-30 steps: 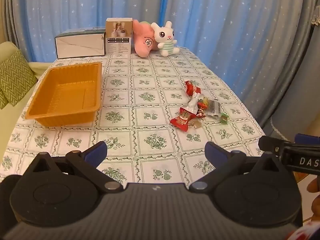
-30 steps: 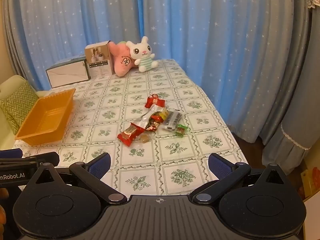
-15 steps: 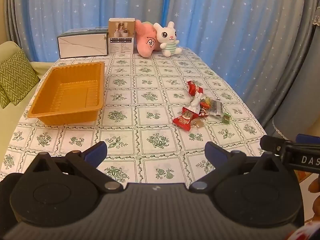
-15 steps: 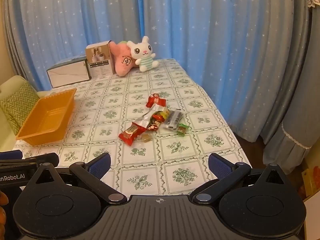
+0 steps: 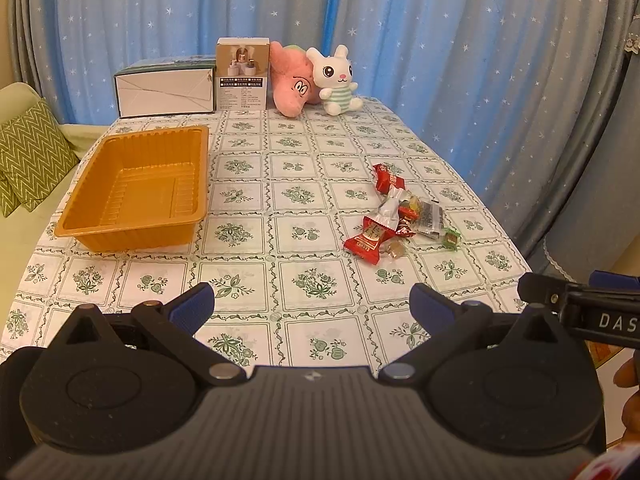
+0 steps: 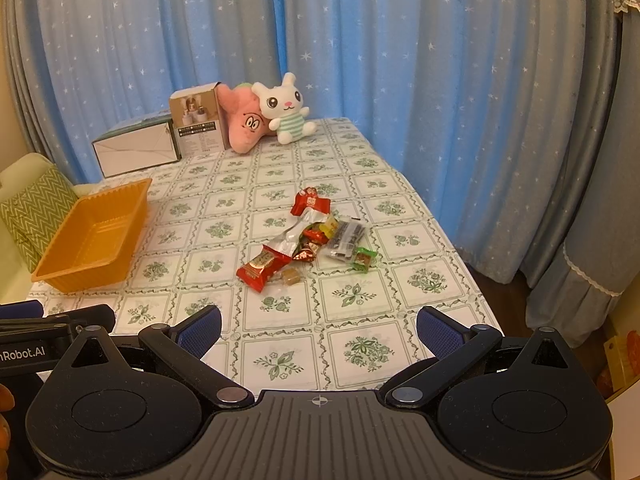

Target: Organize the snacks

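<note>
1. Snacks [image 5: 402, 220] lie in a loose pile right of centre in the left wrist view, on the table [image 5: 304, 196]; in the right wrist view the pile [image 6: 312, 240] sits at mid-frame.
2. The pile holds a long red pack [image 6: 260, 266] at its lower left, a small red pack [image 6: 310, 202] at the top, a clear dark-printed pack [image 6: 346, 240] to the right, a green sweet [image 6: 363, 258] at the lower right edge, and a brown sweet [image 6: 291, 276] just beside the long red pack. Several of them overlap or touch.
3. An orange tray [image 5: 100, 236] stands on the left of the table, well apart from the pile; nothing lies in it. In the right wrist view the tray [image 6: 60, 276] is at mid-left.
4. The left gripper [image 5: 312, 304] hangs at the bottom of its frame over the near table edge, jaws spread wide, nothing between the blue pads [image 5: 192, 308].
5. The right gripper [image 6: 319, 330] likewise fills the bottom of its frame, jaws wide apart and holding nothing; its pads [image 6: 438, 332] are clear of the pile.
6. Each gripper shows at the edge of the other's view, low on the side.
7. At the top of the table: a white box [image 5: 164, 92], a tall box [image 5: 242, 72], a pink plush [image 5: 290, 80] and a white rabbit [image 5: 336, 80], in a row from left to right, before blue curtains [image 5: 440, 40].
8. A green cushion [image 5: 28, 156] sits at the left edge.
</note>
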Demonstrator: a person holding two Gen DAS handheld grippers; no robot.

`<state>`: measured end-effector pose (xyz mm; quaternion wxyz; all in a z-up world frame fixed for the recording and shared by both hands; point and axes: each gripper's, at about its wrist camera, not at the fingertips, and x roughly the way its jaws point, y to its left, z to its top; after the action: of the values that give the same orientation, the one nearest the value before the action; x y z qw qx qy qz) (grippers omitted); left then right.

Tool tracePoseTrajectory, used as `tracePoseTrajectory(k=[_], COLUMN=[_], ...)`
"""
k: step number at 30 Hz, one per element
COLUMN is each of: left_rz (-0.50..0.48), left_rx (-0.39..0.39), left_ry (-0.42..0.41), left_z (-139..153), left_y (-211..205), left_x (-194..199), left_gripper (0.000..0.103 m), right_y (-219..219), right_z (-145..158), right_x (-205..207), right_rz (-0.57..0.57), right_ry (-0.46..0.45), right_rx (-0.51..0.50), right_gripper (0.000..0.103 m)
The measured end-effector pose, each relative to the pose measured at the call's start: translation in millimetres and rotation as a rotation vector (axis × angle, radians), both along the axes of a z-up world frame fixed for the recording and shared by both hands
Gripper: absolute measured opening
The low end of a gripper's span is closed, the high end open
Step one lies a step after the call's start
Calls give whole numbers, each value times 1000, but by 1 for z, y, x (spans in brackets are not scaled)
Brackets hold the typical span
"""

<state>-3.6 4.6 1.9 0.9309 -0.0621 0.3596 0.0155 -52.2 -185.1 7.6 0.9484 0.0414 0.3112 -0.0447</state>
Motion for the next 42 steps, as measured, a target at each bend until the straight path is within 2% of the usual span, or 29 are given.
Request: tracePoseTrajectory(k=[42], left_rz=[-14], left_rx=[-4], left_ry=[-5], left_z=[0], left_y=[-4], left_x=[0], left_gripper=[103], right_y=[-4], right_z=[0], right_x=[0], right_rz=[-5], right_ry=[3], right_rx=[11], right_gripper=[103])
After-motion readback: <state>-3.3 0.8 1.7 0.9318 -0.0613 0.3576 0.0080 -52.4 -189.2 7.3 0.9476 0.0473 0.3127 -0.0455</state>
